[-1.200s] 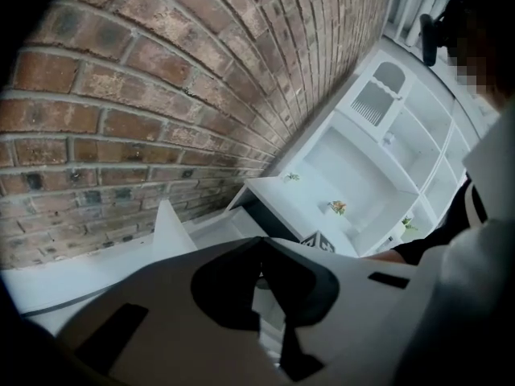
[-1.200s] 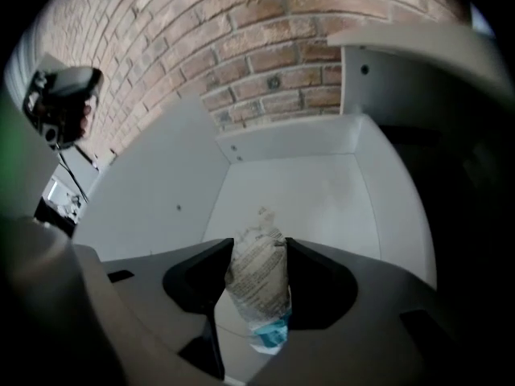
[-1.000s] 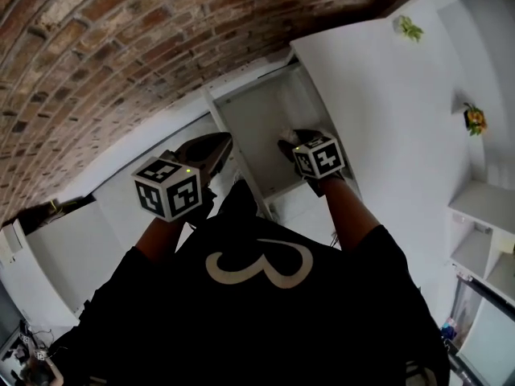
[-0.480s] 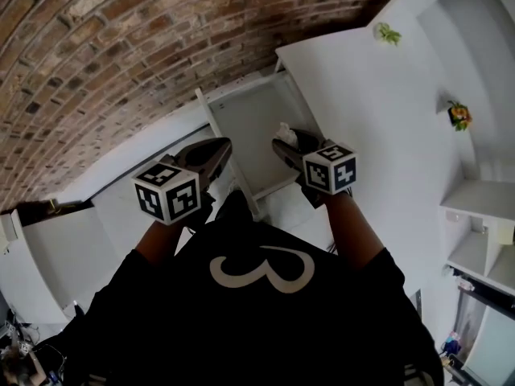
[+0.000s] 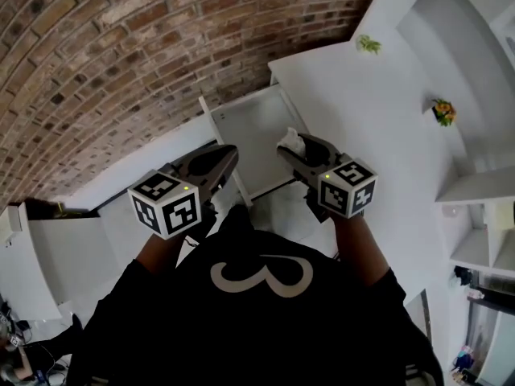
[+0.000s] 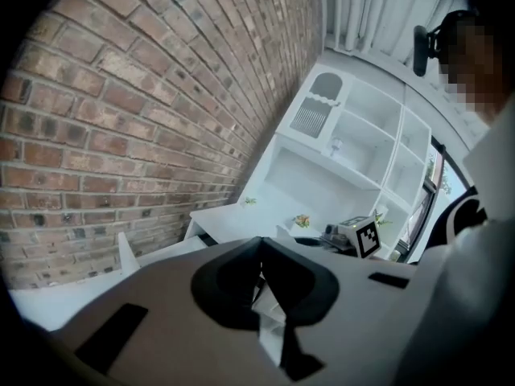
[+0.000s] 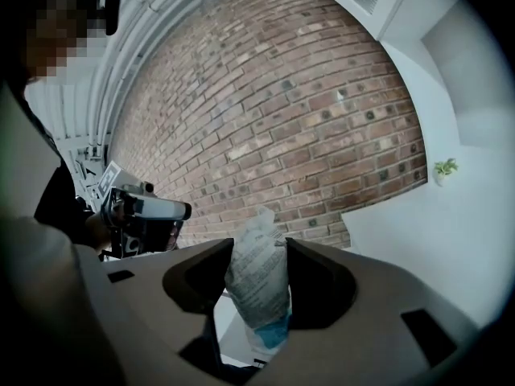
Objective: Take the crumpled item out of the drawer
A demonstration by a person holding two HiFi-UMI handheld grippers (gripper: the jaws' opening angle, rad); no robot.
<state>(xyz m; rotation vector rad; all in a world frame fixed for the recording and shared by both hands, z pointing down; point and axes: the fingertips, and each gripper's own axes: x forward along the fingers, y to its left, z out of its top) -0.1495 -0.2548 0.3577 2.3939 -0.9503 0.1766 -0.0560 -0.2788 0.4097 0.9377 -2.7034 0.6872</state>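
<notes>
L gripper [image 6: 260, 244] (jaws together), brick wall [image 6: 137, 95]

The right gripper [image 5: 292, 150] pulls back toward the person, carrying the crumpled item [image 5: 289, 140] from inside the drawer [image 5: 241, 133] to above its near right edge.

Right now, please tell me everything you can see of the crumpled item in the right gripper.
The crumpled wrapper is a thin, white, paper-like piece with fine dark print and a blue patch at its lower end. It stands roughly upright, pinched at its sides between the jaws of the right gripper, and its top pokes above them. Nothing else visibly touches it. In the head view it appears over the right side of the open white drawer.
</notes>
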